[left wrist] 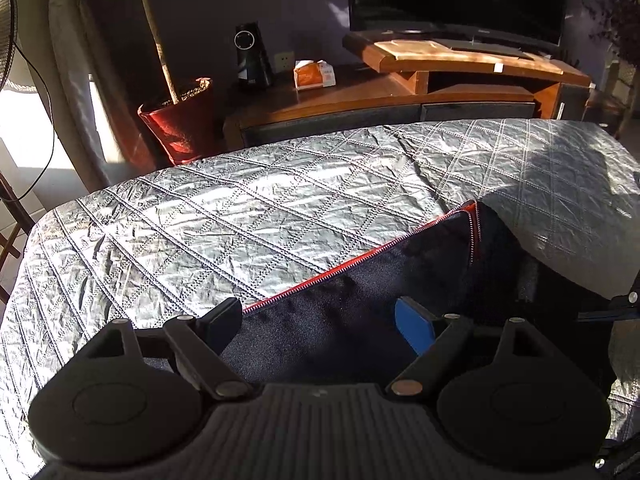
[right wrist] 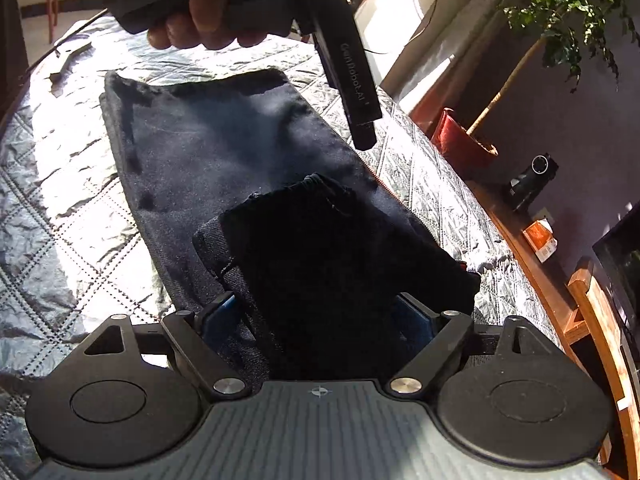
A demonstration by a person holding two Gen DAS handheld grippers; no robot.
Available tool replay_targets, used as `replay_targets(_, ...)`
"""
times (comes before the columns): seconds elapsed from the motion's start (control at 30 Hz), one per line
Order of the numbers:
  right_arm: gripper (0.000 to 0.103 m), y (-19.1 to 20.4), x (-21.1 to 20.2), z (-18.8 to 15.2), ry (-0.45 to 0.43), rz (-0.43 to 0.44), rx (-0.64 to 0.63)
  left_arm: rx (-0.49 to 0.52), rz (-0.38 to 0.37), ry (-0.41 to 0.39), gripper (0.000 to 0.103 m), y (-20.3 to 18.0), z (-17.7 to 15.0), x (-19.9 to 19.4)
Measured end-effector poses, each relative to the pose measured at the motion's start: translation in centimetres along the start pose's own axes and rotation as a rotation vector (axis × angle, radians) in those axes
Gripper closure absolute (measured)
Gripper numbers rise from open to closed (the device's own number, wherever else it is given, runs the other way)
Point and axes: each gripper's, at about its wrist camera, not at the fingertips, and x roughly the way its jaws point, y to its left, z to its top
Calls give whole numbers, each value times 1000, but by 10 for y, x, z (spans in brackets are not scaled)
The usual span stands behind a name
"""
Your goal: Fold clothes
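While sunlight falls across a silver quilted cover (left wrist: 208,216), a dark garment (right wrist: 224,136) with a red-taped zipper (left wrist: 352,260) lies flat along its near edge, zipper side facing the television stand (left wrist: 440,80). Fingers of the left gripper (left wrist: 320,322) are spread wide above the cloth, touching nothing visible. Fingers of the right gripper (right wrist: 320,312) stand apart around a folded-over dark flap (right wrist: 340,260); whether they pinch it cannot be told. A hand (right wrist: 192,20) holds the left gripper's handle.

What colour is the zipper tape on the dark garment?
Red-orange, along the zipper edge of the dark garment; it shows best in the left wrist view.
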Motion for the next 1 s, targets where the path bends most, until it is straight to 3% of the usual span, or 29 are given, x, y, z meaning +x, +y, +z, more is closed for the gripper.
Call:
replay_targets(0.07,16,26,6,4,-1,-21,-148,3,0,0,22,0,0,0)
replay_targets(0.1,16,30,8,6,-11,-26,-156,0,1,0,22,0,0,0)
replay_targets(0.27,17,11,29,17,-9,28,36,-3,4,0,21,1,0,1)
replay_targets(0.33,37,1,38,20,-4,54,133,1,5,2,21,1,-1,1)
replay_targets(0.37,62,-5,41,21,-4,58,191,2,5,2,21,0,0,2)
replay_targets(0.4,70,-12,42,21,-11,47,264,1,4,1,20,1,0,1)
replay_targets(0.57,74,-55,32,-4,-65,4,668,-9,5,-3,20,3,0,0)
replay_targets(0.7,75,-87,1,-29,-130,-154,862,-21,8,-7,20,7,1,-1)
replay_targets(0.8,75,-96,-27,-34,-181,-334,892,-34,12,-11,20,10,2,-1)
replay_targets(0.87,75,-92,-30,-26,-188,-391,850,-41,15,-14,20,11,3,-2)
replay_targets(1.0,75,-56,13,3,-117,-321,720,-27,18,-12,20,8,2,-1)
